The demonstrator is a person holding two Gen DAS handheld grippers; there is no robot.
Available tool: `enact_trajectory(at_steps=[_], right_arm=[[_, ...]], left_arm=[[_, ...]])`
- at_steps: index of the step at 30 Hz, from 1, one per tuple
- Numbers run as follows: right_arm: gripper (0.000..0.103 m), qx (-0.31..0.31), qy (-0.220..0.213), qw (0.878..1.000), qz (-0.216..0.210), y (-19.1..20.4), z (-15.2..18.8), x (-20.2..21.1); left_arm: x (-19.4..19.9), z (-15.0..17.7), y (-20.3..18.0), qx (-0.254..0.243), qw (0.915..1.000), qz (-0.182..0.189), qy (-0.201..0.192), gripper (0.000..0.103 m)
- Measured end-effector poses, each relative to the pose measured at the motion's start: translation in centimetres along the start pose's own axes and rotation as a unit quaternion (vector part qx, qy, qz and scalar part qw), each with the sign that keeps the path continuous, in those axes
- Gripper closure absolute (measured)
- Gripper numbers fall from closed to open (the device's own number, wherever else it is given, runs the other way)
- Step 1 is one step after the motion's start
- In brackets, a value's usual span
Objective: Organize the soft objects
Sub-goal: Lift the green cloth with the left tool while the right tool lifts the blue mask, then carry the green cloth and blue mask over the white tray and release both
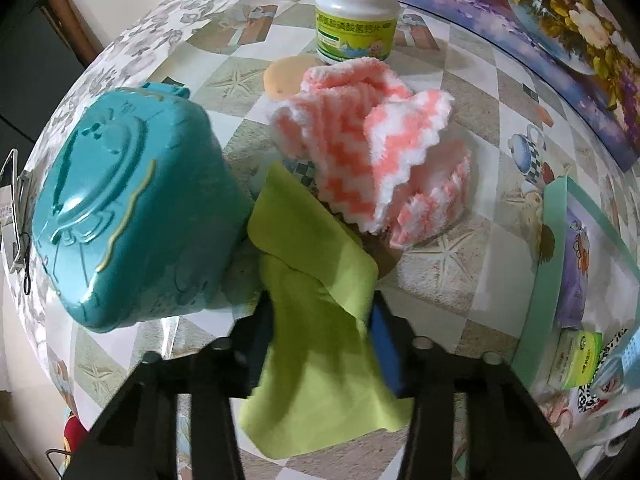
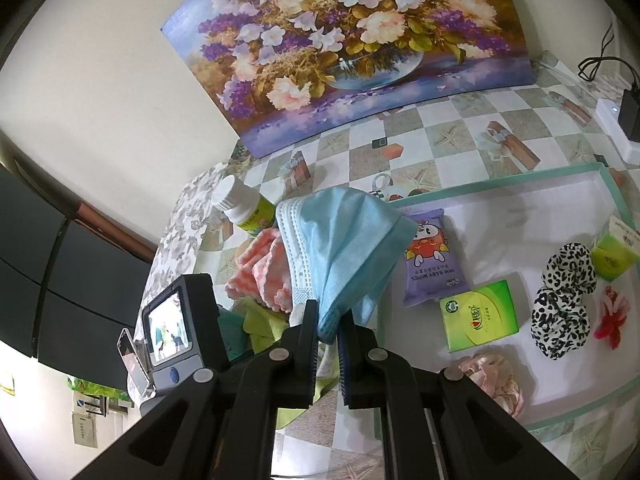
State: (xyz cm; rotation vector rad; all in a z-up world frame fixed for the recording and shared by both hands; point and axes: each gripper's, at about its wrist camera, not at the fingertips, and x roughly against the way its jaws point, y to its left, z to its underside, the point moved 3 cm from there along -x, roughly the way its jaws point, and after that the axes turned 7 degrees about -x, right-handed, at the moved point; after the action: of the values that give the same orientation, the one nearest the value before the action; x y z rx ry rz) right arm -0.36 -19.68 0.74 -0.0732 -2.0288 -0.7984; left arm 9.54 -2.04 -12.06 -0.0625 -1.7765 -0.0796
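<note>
- So the checkered, shell-print tabletop [image 2: 436, 148] carries everything, with a big flower painting [image 2: 344, 40] leaning at its back edge.
- Next biggest is the shallow white tray with a mint-green rim [image 2: 520, 184], sitting toward the right side of the tabletop. It already holds a purple baby-wipes pack [image 2: 430, 264], a green tissue pack [image 2: 478, 316], a leopard-print scrunchie [image 2: 564, 300] and a few other soft bits, so I'd say the sorting is well underway.
- A teal embossed plastic box [image 1: 132, 208] lies tipped over near the left edge, and it's hard, so probably not part of the job.
- A fluffy pink-and-white zigzag cloth [image 1: 376, 148] is crumpled mid-tabletop, in front of a white pill bottle with a green label [image 1: 356, 20]. It's not in the tray yet.
- The lime-green thin cloth [image 1: 320, 320] hangs pinched in the left hand-held gripper [image 1: 320, 308], jaws pressed onto it, next to the teal box.
- The light-blue face mask [image 2: 340, 248] is clamped in the right hand-held gripper [image 2: 328, 328], lifted just beside the tray's left rim.
- My guess: both are mid-carry. Next up is swinging each over the rim to a bare patch of tray, then letting go without dragging the wipes pack.
</note>
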Motion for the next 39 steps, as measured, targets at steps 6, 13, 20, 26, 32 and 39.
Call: enact_trajectory(at_steps=[6,13,20,26,32,39], right_arm=[[0.094,-0.003,0.001,1.000,-0.002,-0.1,-0.1,0.1],[0.094,-0.006,-0.001,1.000,-0.003,-0.2,-0.2,0.1],[0.094,-0.013,-0.013,1.000,-0.010,-0.4,-0.5,1.0],[0.094,-0.025,-0.028,0.999,-0.010,-1.1,-1.0,2.1],[0.094,-0.051,-0.055,0.997,0.013,-3.4,-2.1,3.9],[0.094,-0.104,-0.070,0.989,0.082,-8.7,-3.3,5.2]], left_arm=[[0.3,0.5,1.0,0.008,0.9999,0.014,-0.003,0.093],[0.9,0.6,0.5,0.018,0.9983,0.055,0.006,0.096],[4.7,0.4,-0.7,0.011,0.9946,0.096,-0.037,0.096],[9.6,0.3,-1.4,-0.004,0.9847,0.141,-0.102,0.096],[12.9,0.3,-3.5,-0.041,0.9704,0.175,-0.161,0.096],[15.4,2.2,-8.1,-0.116,0.9552,0.181,-0.203,0.095]])
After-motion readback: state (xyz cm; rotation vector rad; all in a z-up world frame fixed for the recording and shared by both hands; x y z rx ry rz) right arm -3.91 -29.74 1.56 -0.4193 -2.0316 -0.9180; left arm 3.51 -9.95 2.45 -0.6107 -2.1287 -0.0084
